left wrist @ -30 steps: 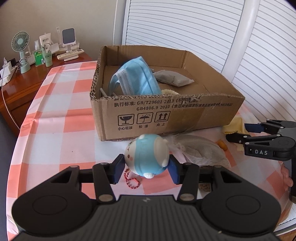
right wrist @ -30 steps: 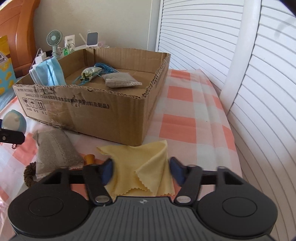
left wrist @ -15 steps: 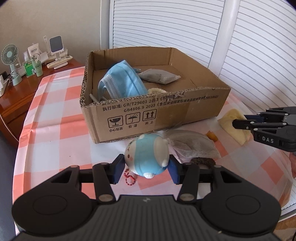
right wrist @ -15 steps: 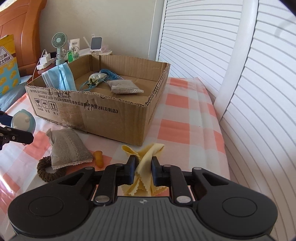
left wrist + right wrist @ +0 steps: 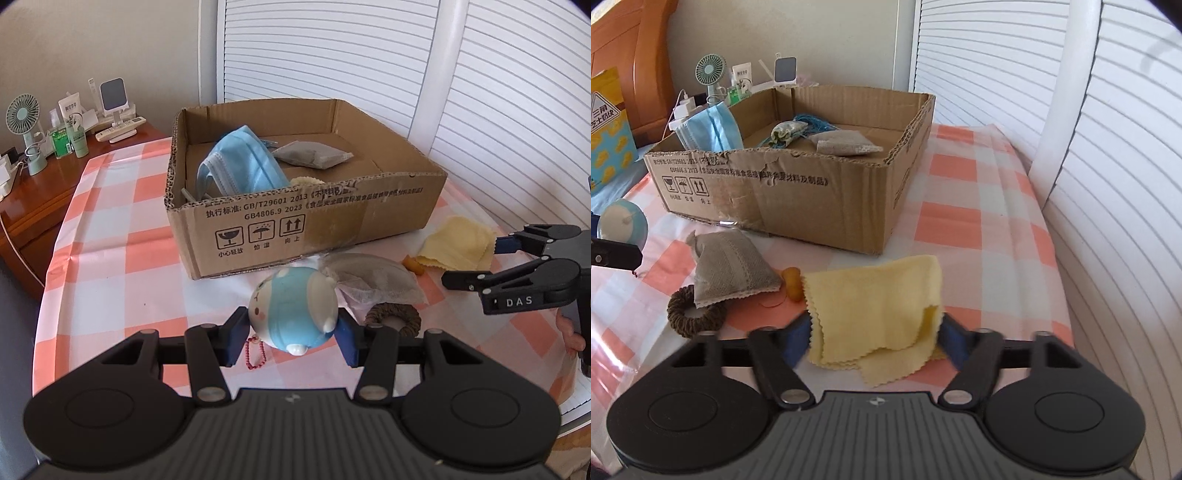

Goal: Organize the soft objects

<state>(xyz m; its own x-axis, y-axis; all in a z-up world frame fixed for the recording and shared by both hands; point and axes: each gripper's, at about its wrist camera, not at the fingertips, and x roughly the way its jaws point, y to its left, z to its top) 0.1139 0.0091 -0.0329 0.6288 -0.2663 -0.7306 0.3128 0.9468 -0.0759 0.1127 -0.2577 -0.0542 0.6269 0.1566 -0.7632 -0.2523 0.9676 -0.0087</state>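
Note:
My left gripper (image 5: 291, 334) is shut on a round blue and white plush toy (image 5: 293, 308) with a red bead chain, held above the checked tablecloth in front of the cardboard box (image 5: 295, 221). My right gripper (image 5: 873, 338) is open, its fingers on either side of a folded yellow cloth (image 5: 875, 306) that lies on the table; it also shows at the right of the left wrist view (image 5: 491, 262). The box holds a blue face mask (image 5: 243, 166), a grey sachet (image 5: 314, 157) and a small patterned pouch (image 5: 788, 131).
A grey lace-edged sachet (image 5: 727, 264), a brown hair tie (image 5: 696, 314) and a small orange piece (image 5: 792, 282) lie in front of the box. A wooden side table (image 5: 37, 184) with a fan and bottles stands at the left. White shutters run along the right.
My right gripper was shut on the yellow cloth half a second ago and has now opened, leaving the cloth flatter on the table. My left gripper has risen and drawn back with the toy.

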